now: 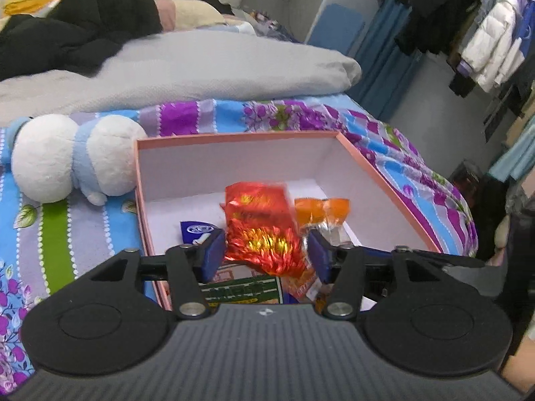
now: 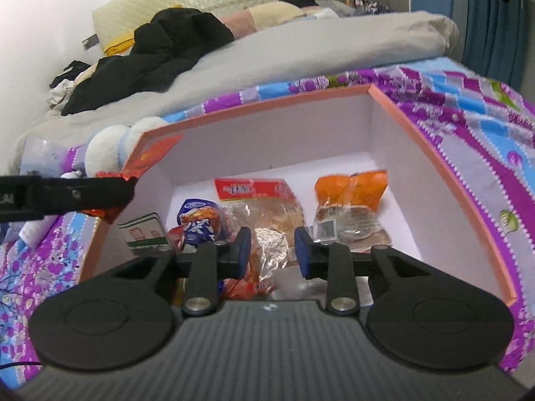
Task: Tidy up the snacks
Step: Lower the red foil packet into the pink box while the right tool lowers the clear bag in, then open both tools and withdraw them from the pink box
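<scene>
Snacks fill the near half of a pink-rimmed box that we see through the left wrist camera, standing on a flowered bedsheet. Our left gripper hangs above the box's near edge with its blue pads parted, and a shiny red foil packet sits between them; it is blurred, and we cannot tell whether the pads press on it. Its yellow print is too smeared for us to read. Just right of it lies an orange-topped clear bag, toward the box's right wall. A blue packet with a round white logo peeks past the left pad, and a green-and-white carton lies at the near edge, its lettering unreadable. A white and pale-blue plush toy rests against the box's left wall outside, below a grey duvet.

Through the right wrist camera, our right gripper stands partly open over the box's near edge, holding nothing. Beneath it lies a clear bread bag with a red label strip bearing white characters we cannot make out. The orange-topped bag lies toward the right wall, with a barcode sticker. The blue packet and green-and-white carton lie at the left wall. The left gripper reaches in at the box's left rim, with the red foil packet at its tip.
</scene>
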`<state>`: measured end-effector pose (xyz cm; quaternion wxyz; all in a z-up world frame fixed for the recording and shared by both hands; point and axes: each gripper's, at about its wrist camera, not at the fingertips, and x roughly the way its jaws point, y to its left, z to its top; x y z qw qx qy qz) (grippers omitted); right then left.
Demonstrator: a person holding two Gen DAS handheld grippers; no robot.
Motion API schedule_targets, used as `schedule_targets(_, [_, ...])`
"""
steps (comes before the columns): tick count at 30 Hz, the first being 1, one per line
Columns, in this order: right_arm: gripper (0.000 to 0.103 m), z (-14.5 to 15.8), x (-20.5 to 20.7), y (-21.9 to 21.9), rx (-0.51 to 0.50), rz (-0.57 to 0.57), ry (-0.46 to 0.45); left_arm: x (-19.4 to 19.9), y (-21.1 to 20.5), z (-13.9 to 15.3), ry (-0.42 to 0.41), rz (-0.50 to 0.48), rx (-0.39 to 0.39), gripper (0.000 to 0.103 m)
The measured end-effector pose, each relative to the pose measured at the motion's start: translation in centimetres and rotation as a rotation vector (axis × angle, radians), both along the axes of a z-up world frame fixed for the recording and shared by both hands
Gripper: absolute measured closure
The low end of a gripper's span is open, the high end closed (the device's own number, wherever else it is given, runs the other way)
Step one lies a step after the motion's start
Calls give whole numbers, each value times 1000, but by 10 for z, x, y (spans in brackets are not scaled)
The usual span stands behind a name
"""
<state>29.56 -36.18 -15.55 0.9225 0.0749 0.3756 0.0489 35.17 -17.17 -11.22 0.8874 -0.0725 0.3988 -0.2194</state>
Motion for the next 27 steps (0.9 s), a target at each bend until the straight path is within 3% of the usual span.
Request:
schedule_targets(1, [71,-2,2,0,3,-1,4,1,1,-1,6,11,2,19])
schedule_targets(2, [71,-4,3,1,4,-3,7,3,3,-1,8,25,2,16])
schedule_targets(10, [71,12,-11,6,22,-17,-23,-20,14,24,-39,23,2,15])
schedule_targets(27, [70,114,-115,25,18,-55,-241,-144,64,126,-250,44,-47,4])
